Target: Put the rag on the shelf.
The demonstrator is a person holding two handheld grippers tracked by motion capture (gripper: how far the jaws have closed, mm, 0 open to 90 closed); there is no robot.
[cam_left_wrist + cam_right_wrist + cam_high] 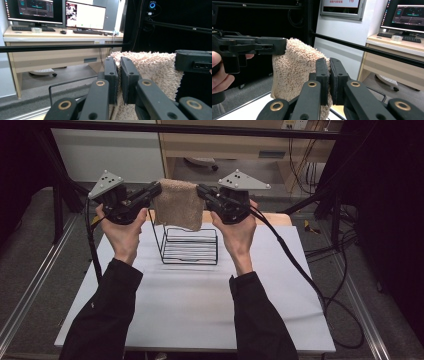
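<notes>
One towel (177,209) is hanging in the air between the two grippers, above the wire rack (190,245). It is beige and fluffy, with a thick looped pile, and it is hanging down like a small curtain from its top edge. The left gripper (156,190) is pinching the towel's top left corner, and its jaws are pressed together on the cloth. The right gripper (201,191) is pinching the top right corner in the same way. There is one black rack, and it is standing on the white table (195,305) just below the towel, not touching it. Two hands in dark sleeves are holding the grippers. Behind, two monitors (57,12) are glowing on a desk.
</notes>
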